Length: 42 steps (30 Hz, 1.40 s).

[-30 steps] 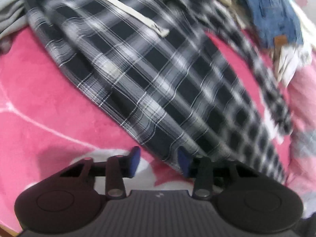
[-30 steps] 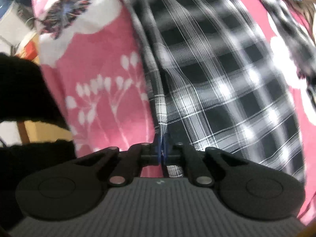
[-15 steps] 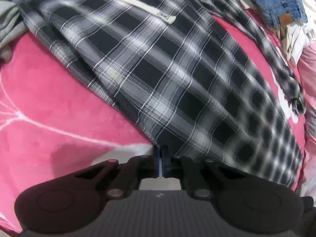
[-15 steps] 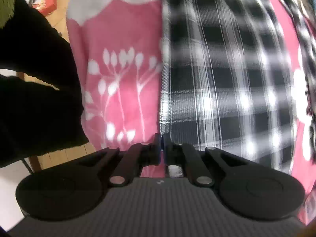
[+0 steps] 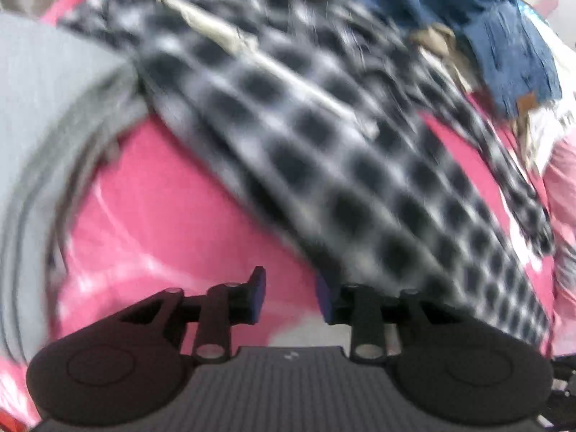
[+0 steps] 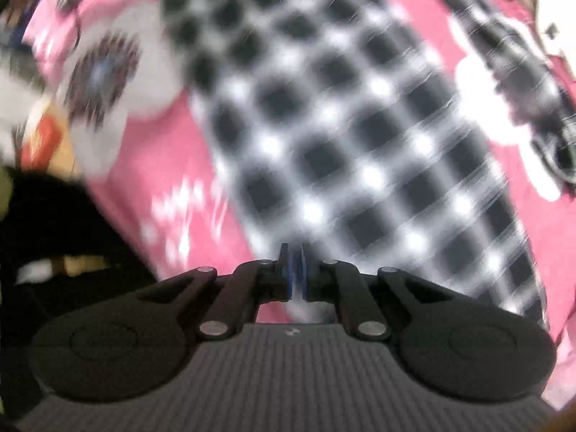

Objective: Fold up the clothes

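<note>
Plaid shirt [image 5: 324,151] is lying spread on the pink floral bedspread [image 5: 187,194], its long axis running diagonally away from you, up and to the left in your left view. Your left claw [image 5: 288,293] is opening with nothing between its pads, the shirt's near hem sitting just to its right. Your right claw [image 6: 295,270] is pinching the shirt's [image 6: 342,126] near edge, pads almost together on cloth. Grey garment [image 5: 46,115] is crowding the shirt's left side, and a denim pile [image 5: 504,46] is sitting beyond its far end. Bare bedspread is lying open left of your left claw.
</note>
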{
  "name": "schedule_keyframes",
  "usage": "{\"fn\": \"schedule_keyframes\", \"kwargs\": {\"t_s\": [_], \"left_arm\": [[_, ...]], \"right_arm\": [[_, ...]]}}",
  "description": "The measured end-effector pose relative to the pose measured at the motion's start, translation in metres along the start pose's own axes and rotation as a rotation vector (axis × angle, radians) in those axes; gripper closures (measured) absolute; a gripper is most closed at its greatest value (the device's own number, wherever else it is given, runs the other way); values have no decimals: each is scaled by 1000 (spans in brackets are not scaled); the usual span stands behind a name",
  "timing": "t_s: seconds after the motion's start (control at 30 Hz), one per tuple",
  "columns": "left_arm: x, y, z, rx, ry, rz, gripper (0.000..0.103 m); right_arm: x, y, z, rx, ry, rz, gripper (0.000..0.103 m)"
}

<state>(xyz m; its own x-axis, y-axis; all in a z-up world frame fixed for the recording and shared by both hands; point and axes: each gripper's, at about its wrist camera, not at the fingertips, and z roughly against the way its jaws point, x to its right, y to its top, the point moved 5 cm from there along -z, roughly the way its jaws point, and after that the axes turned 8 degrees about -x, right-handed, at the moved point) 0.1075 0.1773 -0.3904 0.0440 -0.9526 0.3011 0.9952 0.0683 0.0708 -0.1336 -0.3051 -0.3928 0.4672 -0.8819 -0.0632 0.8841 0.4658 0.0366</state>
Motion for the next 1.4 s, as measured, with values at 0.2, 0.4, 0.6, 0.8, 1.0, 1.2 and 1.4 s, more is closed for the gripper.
{"fn": "schedule_keyframes", "kwargs": {"t_s": [0.2,0.4,0.6,0.8,1.0,1.2,1.4], "left_arm": [[-21,33,-1,129,79,173,71],[-38,29,-9,105,201,138,103],[-73,-3,9,69,301,209,103],[-60,-11,41,141,145,181,93],[-5,42,29,229,31,44,78],[-28,14,-13,47,145,0,81],[-31,34,15,121,121,-18,68]], "right_arm": [[-7,32,-18,19,-36,-10,98],[-25,51,-27,18,-54,3,96],[-34,63,-33,9,-84,23,96],[-22,79,-33,57,-121,-42,96],[-13,98,-36,118,-139,-97,96],[-5,63,-63,-31,-210,-145,96],[18,43,-44,-49,-261,-293,96]]}}
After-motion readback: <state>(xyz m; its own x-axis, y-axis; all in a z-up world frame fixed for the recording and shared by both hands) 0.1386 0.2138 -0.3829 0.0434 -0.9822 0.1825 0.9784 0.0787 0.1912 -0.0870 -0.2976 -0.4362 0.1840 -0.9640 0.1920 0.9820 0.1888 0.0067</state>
